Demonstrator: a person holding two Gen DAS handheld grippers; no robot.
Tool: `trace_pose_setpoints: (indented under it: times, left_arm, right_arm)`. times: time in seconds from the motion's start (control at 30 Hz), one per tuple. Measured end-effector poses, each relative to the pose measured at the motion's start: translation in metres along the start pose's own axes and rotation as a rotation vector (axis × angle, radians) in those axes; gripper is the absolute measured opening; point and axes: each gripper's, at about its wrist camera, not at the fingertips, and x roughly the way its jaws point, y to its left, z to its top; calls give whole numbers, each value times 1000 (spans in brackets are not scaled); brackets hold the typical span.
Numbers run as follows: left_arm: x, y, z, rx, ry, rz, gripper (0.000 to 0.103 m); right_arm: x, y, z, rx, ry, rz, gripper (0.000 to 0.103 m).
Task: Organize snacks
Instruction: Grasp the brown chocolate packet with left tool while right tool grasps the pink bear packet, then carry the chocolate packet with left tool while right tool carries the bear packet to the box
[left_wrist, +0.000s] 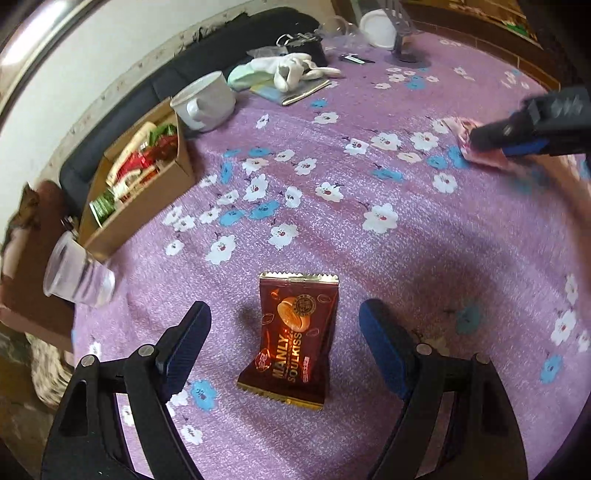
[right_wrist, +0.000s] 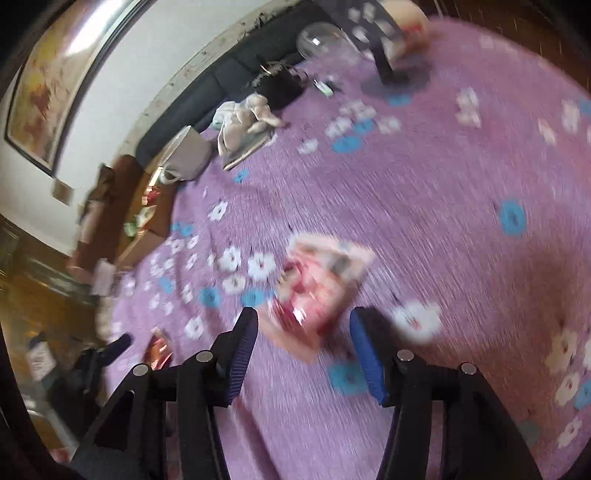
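A dark red snack packet with gold ends lies flat on the purple flowered cloth. My left gripper stands open above it, one finger on each side, pads clear of the wrapper. A pink snack packet lies on the cloth just ahead of my right gripper, which is open; the picture is blurred. In the left wrist view the right gripper hangs over the pink packet at the far right. A cardboard box at the left holds several red and green snack packets.
A white mug stands behind the box, and a clear plastic cup lies on its side in front of it. White cloth and papers, keys and a white lid sit at the far edge, against a dark sofa.
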Motion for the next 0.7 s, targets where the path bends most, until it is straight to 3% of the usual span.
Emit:
trace_pose_setpoints:
  times: [0.03, 0.13, 0.17, 0.23, 0.57, 0.7]
  left_arm:
    - [1, 3, 1, -18, 7, -31, 77]
    - [1, -1, 2, -16, 13, -79, 54]
    - [-1, -5, 3, -2, 18, -96, 41]
    - [-1, -10, 5, 10, 34, -90, 37]
    - [-13, -23, -6, -134, 177, -154, 33]
    - [-32, -52, -23, -157, 193, -187, 33]
  right_arm:
    - [4, 9, 2, -27, -11, -60, 55]
    - [13, 30, 0, -119, -53, -228, 40]
    - [15, 35, -3, -161, -78, -264, 39]
    - [16, 39, -10, -227, -102, -298, 36]
    - [-14, 13, -39, -257, 8, -192, 36]
    - [-39, -2, -66, -242, 61, -85, 36]
